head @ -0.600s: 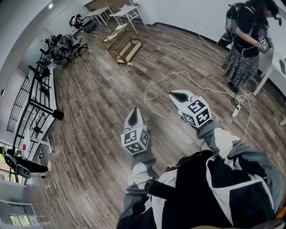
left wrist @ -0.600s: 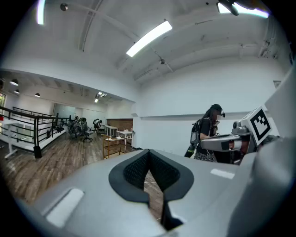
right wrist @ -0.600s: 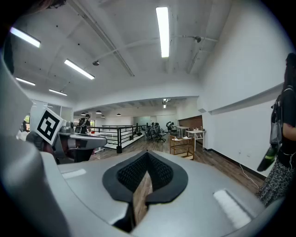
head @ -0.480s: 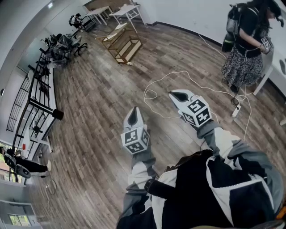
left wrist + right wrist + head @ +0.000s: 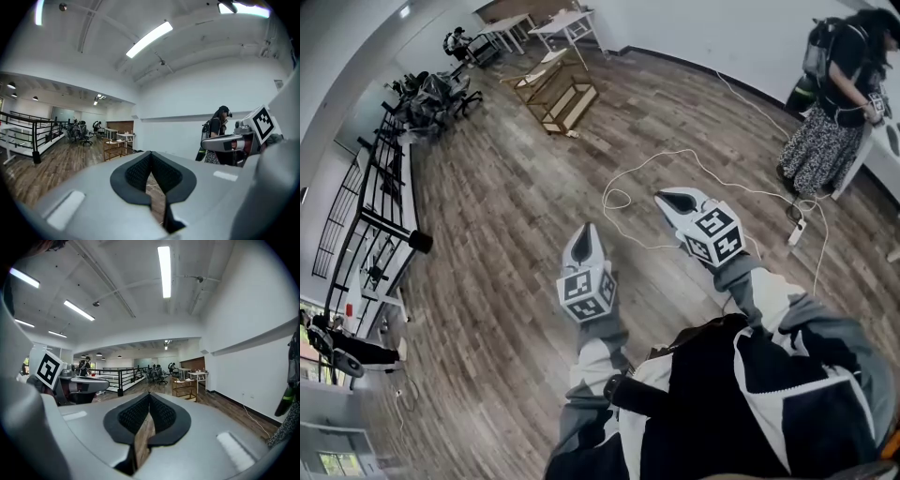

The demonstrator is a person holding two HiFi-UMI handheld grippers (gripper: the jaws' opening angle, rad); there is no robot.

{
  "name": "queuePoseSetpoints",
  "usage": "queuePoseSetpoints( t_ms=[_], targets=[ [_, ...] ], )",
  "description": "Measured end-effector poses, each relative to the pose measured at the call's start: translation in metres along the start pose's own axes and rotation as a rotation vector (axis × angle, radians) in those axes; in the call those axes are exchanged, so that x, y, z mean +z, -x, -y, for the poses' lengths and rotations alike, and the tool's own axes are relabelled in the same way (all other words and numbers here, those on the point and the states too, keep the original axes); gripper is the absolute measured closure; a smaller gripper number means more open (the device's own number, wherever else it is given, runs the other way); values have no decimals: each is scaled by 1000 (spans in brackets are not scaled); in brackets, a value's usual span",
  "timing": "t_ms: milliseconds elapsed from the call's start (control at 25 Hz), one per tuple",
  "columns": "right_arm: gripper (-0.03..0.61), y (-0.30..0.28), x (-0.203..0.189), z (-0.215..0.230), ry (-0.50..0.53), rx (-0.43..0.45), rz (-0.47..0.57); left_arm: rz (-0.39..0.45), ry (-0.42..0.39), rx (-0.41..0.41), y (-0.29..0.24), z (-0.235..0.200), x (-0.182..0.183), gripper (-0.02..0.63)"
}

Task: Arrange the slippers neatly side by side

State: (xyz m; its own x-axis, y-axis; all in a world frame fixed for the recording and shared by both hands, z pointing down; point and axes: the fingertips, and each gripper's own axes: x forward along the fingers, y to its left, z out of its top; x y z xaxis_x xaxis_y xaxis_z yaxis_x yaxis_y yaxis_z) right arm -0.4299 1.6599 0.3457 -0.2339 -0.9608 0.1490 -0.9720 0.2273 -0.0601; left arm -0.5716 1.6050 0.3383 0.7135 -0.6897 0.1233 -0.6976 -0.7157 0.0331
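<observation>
Wood-plank floor point(image 5: 506, 225) below; left gripper point(image 5: 582, 240) jaws pressed together, empty; right gripper point(image 5: 672, 201) likewise; both point forward.

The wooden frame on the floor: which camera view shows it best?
The head view: the wooden frame is seen whole from above, lying on the wood floor. The left gripper view shows the frame only small and far away, seen from low down; the right gripper view shows it likewise.
</observation>
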Motion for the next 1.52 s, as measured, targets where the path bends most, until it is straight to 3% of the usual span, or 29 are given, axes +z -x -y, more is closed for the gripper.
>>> queuePoseSetpoints(
  t_ms=[480, 960, 1200, 1520],
  targets=[
    [568, -17, -10, -28, -3, 7, -20, -3, -54, -23, 6, -24, -10, 609],
    [569, -38, -9, -27, 35, 28, -32, -12, 9, -30, -13, -42, -19, 609],
    [568, -68, -16, 4, 32, 41, -40, -39, 2, -17, -54, -50, -30, 609],
    [568, -138, 3, 77, 21, 82, -28, -52, -10, 14, -147, -66, -14, 609]
  ],
)
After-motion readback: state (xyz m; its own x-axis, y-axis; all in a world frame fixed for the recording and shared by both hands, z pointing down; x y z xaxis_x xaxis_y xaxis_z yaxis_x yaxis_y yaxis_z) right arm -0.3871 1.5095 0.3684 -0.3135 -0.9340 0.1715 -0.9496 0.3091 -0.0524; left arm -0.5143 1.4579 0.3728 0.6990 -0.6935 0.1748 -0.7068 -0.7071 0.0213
